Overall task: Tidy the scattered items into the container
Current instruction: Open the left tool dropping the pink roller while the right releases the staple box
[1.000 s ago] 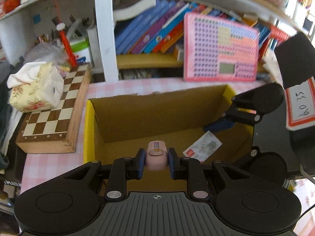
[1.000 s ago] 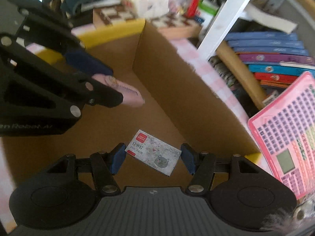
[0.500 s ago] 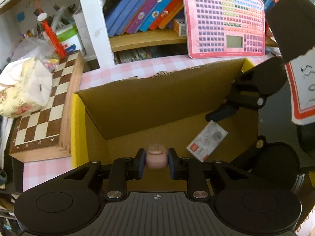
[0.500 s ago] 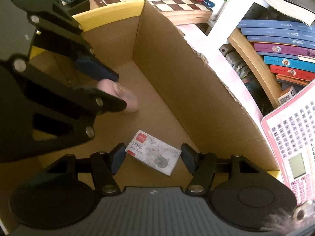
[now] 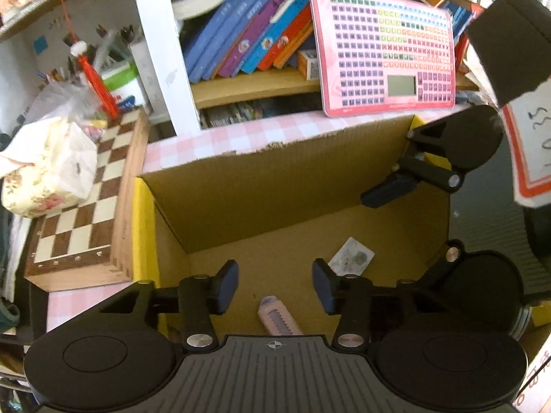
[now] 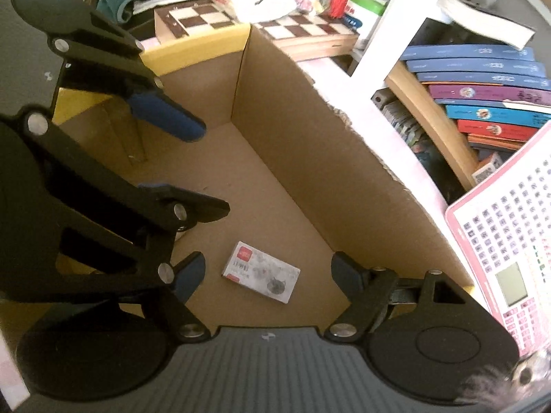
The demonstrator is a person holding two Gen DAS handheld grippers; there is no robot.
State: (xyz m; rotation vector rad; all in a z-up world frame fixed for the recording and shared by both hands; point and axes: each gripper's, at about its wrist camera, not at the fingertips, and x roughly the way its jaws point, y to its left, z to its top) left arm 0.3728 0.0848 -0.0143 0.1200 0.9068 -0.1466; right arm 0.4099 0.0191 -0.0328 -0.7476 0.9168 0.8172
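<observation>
Both grippers hang over an open cardboard box with a yellow outer face, standing on a pink-checked tablecloth.

Left gripper: jaws are opening, with nothing clamped between the blue pads. A small pink item with a ribbed strip along its top lies on the box floor below the gap, clear of both pads. It may be a correction-tape dispenser or a small stapler — the near end is hidden by the gripper body, so the type cannot be confirmed.

Right gripper: jaws are opening. A flat staple box printed with a red logo and a cat figure lies on the box floor between the spread pads, touching neither. In the left wrist view the same staple box lies to the right of the pink item, apart from it.

Surroundings:
- A wooden chessboard case sits just beside the box's yellow side.
- A floral tissue pack rests on the chessboard.
- A pink learning tablet leans against the bookshelf behind the box — upright, tilted back.
- Children's books lean in a row on the shelf.
</observation>
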